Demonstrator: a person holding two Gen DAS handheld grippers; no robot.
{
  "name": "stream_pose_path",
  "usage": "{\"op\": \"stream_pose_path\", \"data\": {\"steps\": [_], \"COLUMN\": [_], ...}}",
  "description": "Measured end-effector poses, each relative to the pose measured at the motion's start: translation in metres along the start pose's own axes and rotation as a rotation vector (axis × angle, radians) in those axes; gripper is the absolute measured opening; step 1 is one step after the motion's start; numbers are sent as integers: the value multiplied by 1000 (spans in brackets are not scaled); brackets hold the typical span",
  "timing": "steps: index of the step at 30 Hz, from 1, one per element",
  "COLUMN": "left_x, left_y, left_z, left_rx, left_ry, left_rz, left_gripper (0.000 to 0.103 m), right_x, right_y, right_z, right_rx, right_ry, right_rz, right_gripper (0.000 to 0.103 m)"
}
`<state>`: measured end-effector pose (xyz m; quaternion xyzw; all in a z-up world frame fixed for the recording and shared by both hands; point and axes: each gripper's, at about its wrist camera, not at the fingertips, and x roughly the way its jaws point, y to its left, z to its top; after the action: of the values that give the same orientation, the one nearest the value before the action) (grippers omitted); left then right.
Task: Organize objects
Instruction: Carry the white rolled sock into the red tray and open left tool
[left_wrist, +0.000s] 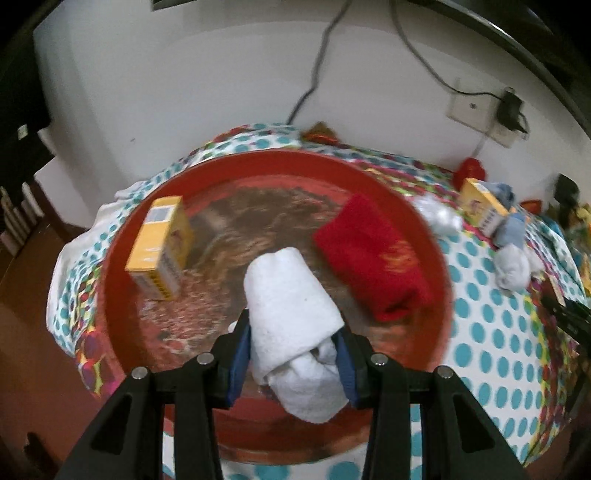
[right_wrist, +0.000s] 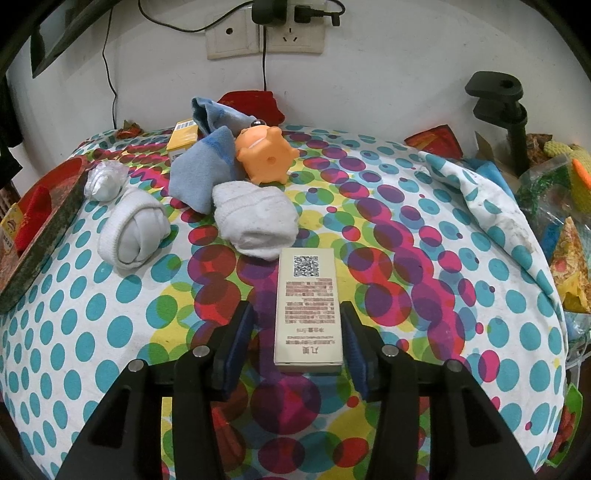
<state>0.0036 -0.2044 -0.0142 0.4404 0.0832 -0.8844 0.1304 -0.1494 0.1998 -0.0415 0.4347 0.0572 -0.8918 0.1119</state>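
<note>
The round red tray (left_wrist: 441, 258) sits on the dotted tablecloth (left_wrist: 491, 332) and holds three things: a yellow box (left_wrist: 160, 245) standing toward its left side, a folded red sock (left_wrist: 373, 258) lying toward its right, and a rolled white sock (left_wrist: 291, 317) over its near middle; the left gripper (left_wrist: 291, 354) is clamped on that white sock, both blue pads pressed against the roll, which sticks out forward over the tray floor; whether the roll touches the tray cannot be told.

Outside the tray, the right gripper (right_wrist: 297, 332) is spread wide around a cream carton (right_wrist: 308, 312) lying flat on the cloth; its right pad is just beside the carton's edge, its left pad stands clear of it; the carton's top face carries a QR code and blocks of reddish small print, upside down and too fine to read.

Beyond the carton lie a grey-white sock bundle (right_wrist: 255, 221), another rolled white sock (right_wrist: 133, 230), a blue sock (right_wrist: 207, 166), an orange rubber toy (right_wrist: 266, 155) and a second yellow box (right_wrist: 183, 138) with a barcode on its end; a crumpled clear wrapper (right_wrist: 103, 181) rests near the tray's rim.
</note>
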Motion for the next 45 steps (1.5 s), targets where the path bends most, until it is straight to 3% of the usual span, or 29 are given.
{"op": "stream_pose_path", "data": {"steps": [10, 15, 29, 35, 41, 45], "left_x": [22, 32, 38, 29, 7, -5], "left_y": [45, 60, 78, 84, 78, 71], "left_z": [-3, -5, -4, -9, -12, -11], "left_rx": [-62, -89, -87, -108, -52, -19], "left_ry": [43, 56, 21, -8, -68, -89], "left_rz": [72, 70, 93, 44, 91, 85], "left_gripper": [42, 42, 44, 49, 52, 55], "right_x": [0, 0, 1, 1, 1, 1], "right_y": [0, 0, -10, -11, -11, -12], "right_z": [0, 0, -1, -1, -1, -1], "right_rx": [-1, -2, 6, 6, 6, 8], "right_ry": [0, 0, 3, 4, 4, 5], "right_rz": [1, 1, -10, -15, -14, -13], "right_gripper": [47, 48, 53, 55, 55, 55]}}
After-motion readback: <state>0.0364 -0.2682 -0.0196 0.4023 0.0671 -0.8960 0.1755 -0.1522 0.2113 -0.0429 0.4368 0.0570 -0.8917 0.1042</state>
